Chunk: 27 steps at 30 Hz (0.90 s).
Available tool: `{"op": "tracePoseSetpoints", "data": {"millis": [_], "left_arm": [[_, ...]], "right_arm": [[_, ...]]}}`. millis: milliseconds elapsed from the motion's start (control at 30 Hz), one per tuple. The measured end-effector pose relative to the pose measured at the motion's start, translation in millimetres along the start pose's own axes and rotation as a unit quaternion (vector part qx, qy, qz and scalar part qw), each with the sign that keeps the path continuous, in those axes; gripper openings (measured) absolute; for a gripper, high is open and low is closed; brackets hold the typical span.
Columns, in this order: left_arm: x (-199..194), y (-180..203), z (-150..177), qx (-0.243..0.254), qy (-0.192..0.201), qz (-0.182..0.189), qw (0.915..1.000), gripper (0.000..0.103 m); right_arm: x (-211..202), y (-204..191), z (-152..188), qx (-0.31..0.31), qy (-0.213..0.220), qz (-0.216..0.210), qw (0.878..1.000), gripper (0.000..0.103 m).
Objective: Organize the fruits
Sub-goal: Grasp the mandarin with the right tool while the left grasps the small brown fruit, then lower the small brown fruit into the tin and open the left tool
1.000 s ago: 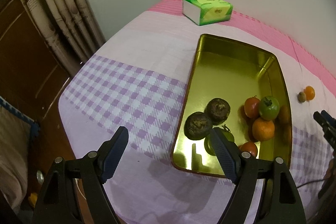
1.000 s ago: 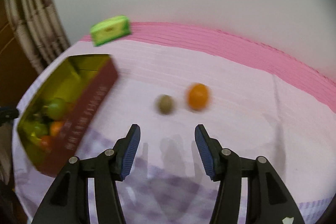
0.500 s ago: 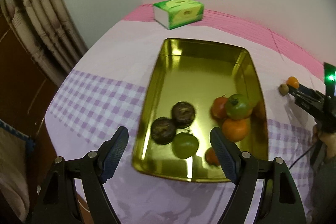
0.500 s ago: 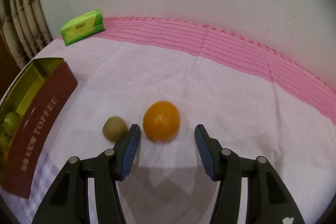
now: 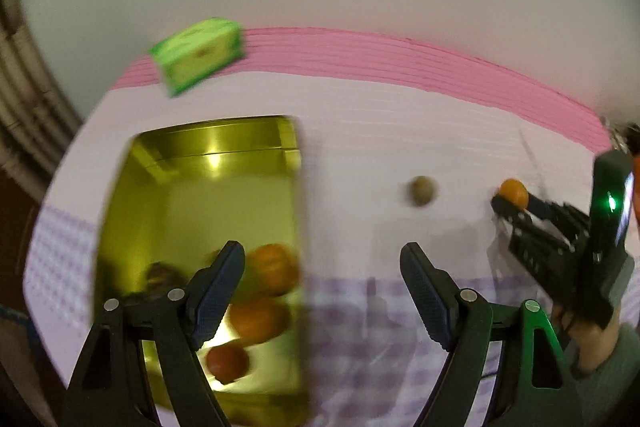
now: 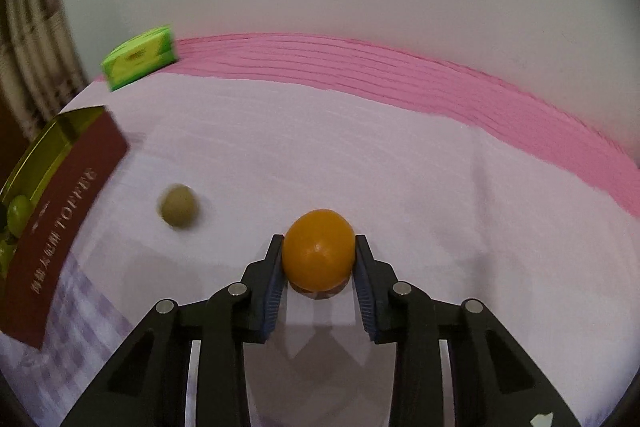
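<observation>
Clamping onto the orange fruit (image 6: 318, 254), the right gripper (image 6: 319, 269) is sitting at the lower centre of the right wrist view, its two blue pads (image 6: 273, 281) pressing against the fruit's left and right sides. The fruit is resting low against the pale cloth (image 6: 360, 155), with its shadow showing just beneath it. To its left in the frame, a small brownish-green fruit (image 6: 179, 206) is lying apart on the cloth, blurred. At the left edge the tin tray (image 6: 68, 195) is showing its dark red outer wall with lettering, and a green fruit (image 6: 18, 213) is peeking out inside it. A green tissue box (image 6: 138, 57) is sitting at the upper left, beside the pink border of the cloth.

In the left wrist view, the left gripper (image 5: 322, 285) is hanging with its fingers (image 5: 218, 291) spread wide and nothing between them. Its left finger is overlapping the gold interior of the tray (image 5: 200, 187), where orange and red fruits (image 5: 264, 291) are lying in the lower part, smeared by motion. At the right of that frame, the other gripper (image 5: 510, 205) is gripping the orange fruit (image 5: 513, 190), with a person's hand (image 5: 588, 337) below it.
</observation>
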<state>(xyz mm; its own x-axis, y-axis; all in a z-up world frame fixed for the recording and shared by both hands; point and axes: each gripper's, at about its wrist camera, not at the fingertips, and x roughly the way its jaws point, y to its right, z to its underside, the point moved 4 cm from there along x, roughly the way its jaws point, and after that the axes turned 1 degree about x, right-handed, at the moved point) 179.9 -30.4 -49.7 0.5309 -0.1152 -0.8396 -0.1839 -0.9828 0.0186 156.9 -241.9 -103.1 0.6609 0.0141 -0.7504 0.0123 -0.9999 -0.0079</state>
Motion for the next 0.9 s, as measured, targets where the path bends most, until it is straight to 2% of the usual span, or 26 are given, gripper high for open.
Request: {"op": "tracePoseSetpoints", "data": {"millis": [100, 200, 300, 467, 733, 800, 867, 900], "left_arm": [[17, 26, -9, 0.015, -0.005, 0.014, 0.9998, 0.080], [33, 43, -16, 0.023, -0.014, 0.022, 0.9994, 0.080], [50, 56, -19, 0.028, -0.026, 0.027, 0.9989, 0.079], [80, 68, -23, 0.016, -0.057, 0.035, 0.9976, 0.063], [104, 77, -34, 0.024, -0.059, 0.022, 0.9977, 0.051], [105, 79, -34, 0.031, -0.052, 0.016, 0.9980, 0.042], [102, 78, -30, 0.036, -0.051, 0.014, 0.9979, 0.026], [101, 78, -27, 0.038, -0.053, 0.014, 0.9978, 0.025]], "right_arm": [[-13, 28, 14, 0.017, 0.001, 0.035, 0.999, 0.030], [-23, 59, 25, 0.052, 0.001, 0.042, 0.998, 0.030], [-27, 71, 27, 0.078, 0.004, 0.037, 0.996, 0.031], [-26, 61, 26, 0.053, 0.000, 0.050, 0.997, 0.034], [-27, 64, 28, 0.055, 0.001, 0.042, 0.998, 0.036], [-26, 64, 29, 0.054, 0.000, 0.042, 0.998, 0.037], [-26, 64, 28, 0.054, 0.000, 0.041, 0.998, 0.037], [-26, 64, 29, 0.054, 0.000, 0.041, 0.998, 0.037]]}}
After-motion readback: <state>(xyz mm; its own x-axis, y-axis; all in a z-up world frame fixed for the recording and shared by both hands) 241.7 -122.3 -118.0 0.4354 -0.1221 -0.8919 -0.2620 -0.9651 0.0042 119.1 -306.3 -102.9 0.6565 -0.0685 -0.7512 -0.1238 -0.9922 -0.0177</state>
